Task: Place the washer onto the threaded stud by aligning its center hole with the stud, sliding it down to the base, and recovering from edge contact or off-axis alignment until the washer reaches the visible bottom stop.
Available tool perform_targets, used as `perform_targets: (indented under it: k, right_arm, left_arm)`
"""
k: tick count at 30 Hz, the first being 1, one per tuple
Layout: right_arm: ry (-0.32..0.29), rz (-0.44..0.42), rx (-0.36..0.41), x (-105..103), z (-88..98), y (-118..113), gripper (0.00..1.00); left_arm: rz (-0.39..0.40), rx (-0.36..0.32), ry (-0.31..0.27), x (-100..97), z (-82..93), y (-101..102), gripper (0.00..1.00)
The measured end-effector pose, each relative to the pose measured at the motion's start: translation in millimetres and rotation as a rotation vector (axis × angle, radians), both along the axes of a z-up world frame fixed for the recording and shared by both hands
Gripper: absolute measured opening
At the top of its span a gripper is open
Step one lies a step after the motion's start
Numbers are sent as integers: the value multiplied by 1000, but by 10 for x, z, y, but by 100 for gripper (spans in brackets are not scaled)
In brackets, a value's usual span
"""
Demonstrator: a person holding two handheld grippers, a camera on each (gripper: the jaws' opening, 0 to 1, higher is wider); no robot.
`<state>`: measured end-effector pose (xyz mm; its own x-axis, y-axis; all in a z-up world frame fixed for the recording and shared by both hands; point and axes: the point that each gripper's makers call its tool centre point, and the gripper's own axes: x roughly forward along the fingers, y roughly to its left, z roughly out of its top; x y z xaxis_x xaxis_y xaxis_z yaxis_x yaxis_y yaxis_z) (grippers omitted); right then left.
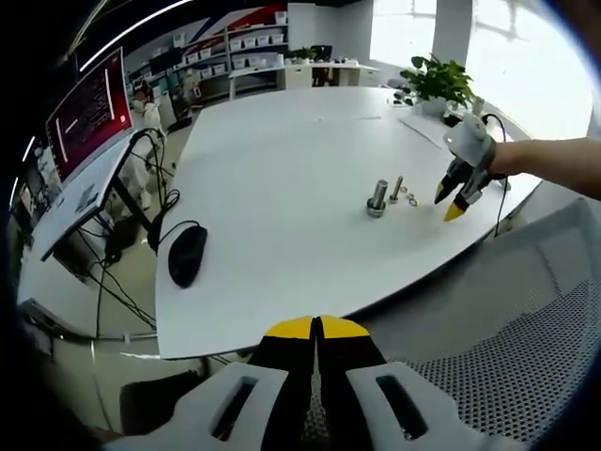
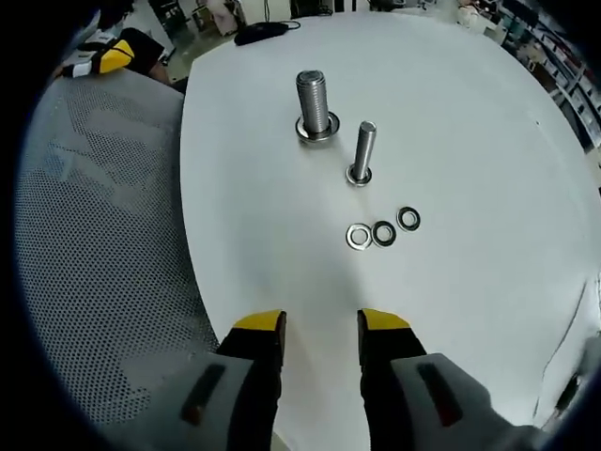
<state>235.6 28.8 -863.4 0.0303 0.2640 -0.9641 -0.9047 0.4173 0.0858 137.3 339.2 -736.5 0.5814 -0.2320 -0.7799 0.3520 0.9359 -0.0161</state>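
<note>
Three small flat metal ring washers (image 2: 383, 231) are seen lying in a row on the smooth white bench (image 2: 470, 122), just beside the slim threaded steel stud (image 2: 362, 150); a thicker threaded steel bolt (image 2: 315, 103) stands upright nearby. The right gripper (image 2: 321, 324) is held above the bench, jaws apart and empty. The left gripper (image 1: 317, 326) is recorded with jaws closed together. A black computer mouse (image 1: 186, 254), grey mesh chair (image 1: 526, 338) and potted green plant (image 1: 438, 80) are noted.

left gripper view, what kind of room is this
Probably an office or lab workroom: a big white table carries a computer mouse, a red-lit monitor stands on a side desk, and shelves of white storage bins line the far wall beside a potted plant.
</note>
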Motion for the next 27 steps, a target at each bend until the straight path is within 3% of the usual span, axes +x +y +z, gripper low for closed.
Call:
perform_targets:
  k: [7, 10, 27]
  right_arm:
    - [-4, 22, -27, -22, -27, 0, 32]
    - [-24, 105, -64, -25, -39, -21, 32]
    - [-31, 122, -136, 42, -53, 9, 29]
  left_arm:
    - [1, 1, -1, -6, 2, -1, 0]
    - [-5, 0, -3, -2, 6, -10, 0]
    - [-7, -1, -2, -3, 4, -7, 0]
